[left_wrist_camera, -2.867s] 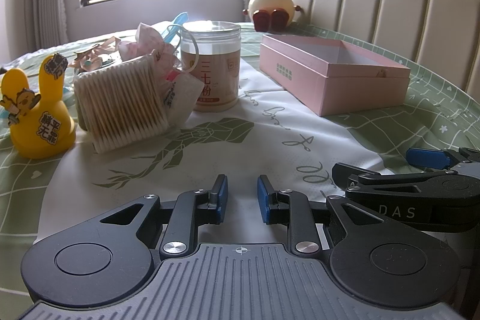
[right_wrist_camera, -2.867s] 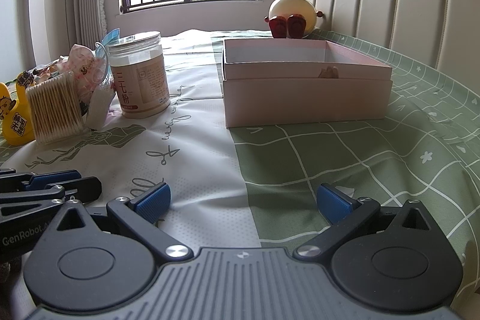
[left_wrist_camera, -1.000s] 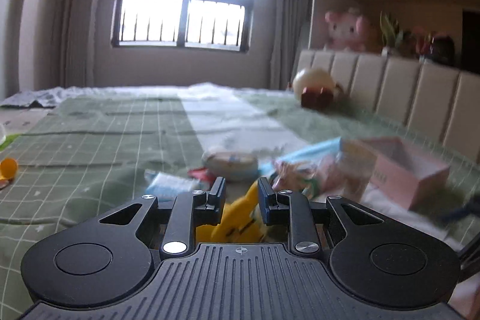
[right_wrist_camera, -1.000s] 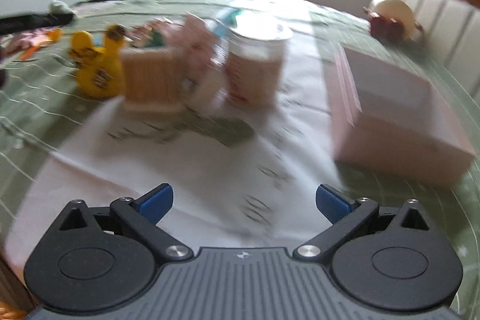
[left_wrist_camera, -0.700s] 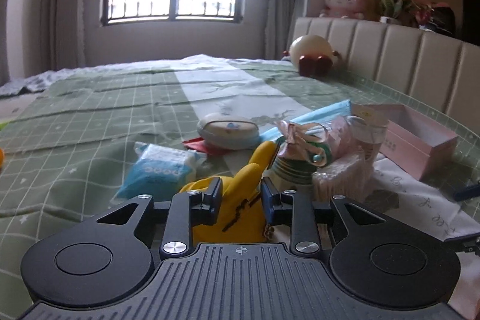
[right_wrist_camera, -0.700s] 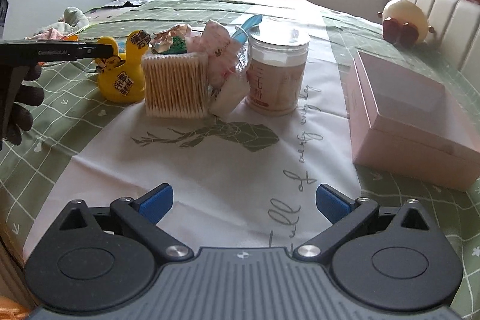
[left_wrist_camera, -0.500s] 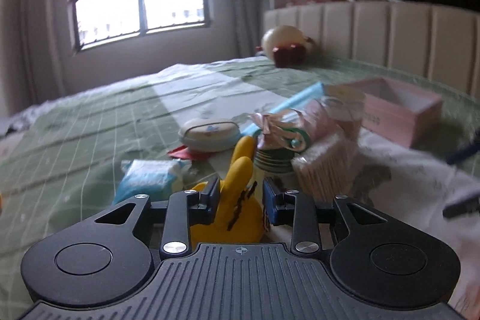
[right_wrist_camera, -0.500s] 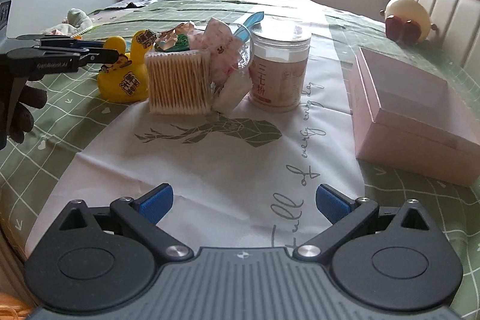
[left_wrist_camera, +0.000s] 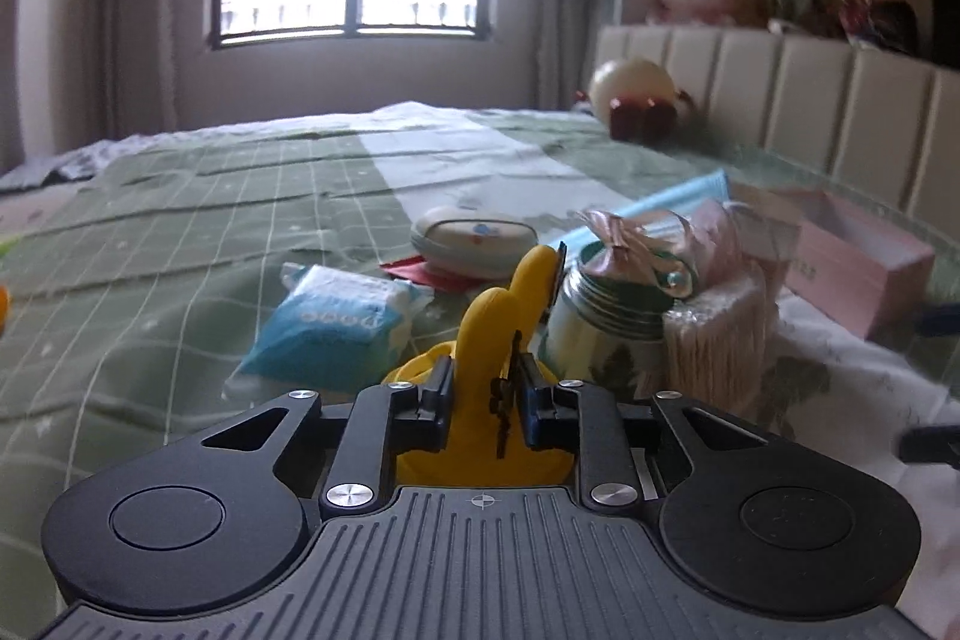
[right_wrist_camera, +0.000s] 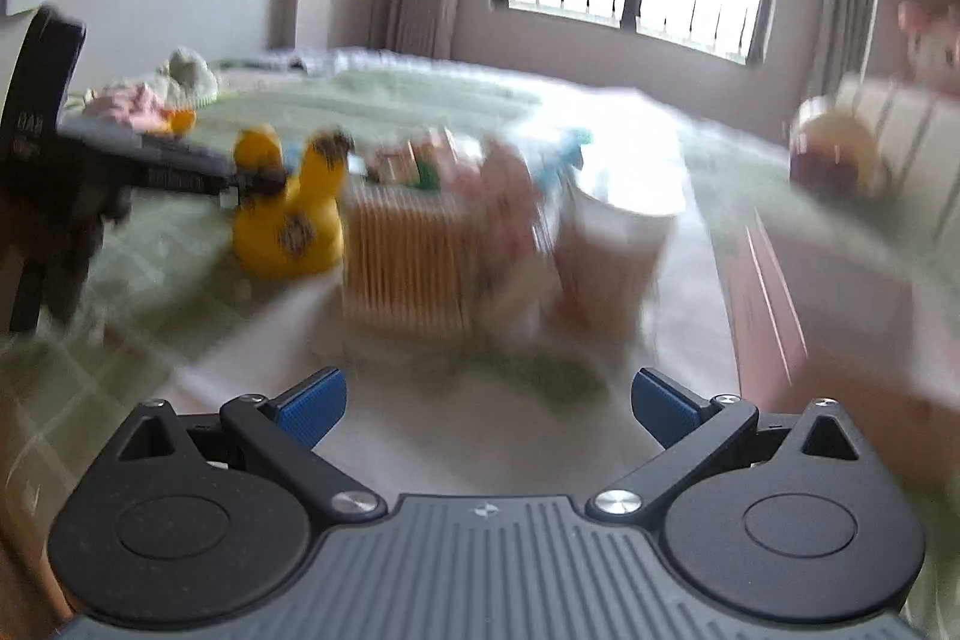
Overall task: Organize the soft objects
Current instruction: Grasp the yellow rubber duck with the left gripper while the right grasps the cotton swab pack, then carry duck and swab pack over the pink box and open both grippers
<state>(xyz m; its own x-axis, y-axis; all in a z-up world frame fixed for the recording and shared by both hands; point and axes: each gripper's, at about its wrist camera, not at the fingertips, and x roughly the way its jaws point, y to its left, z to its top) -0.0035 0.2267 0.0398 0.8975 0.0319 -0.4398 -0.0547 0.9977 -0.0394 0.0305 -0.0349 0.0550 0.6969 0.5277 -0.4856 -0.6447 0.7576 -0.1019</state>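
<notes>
While left gripper pinches glossy yellow toy's ear (jaws just narrowed) | right gripper spread | beyond: seemingly ribbed swab pack

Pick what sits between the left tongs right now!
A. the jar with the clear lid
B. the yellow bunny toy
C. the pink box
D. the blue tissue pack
B: in the left wrist view the left tongs, which have just been closing, pinch an ear of the yellow bunny toy; the blue tissue pack and pink box lie apart on the bed.
</notes>
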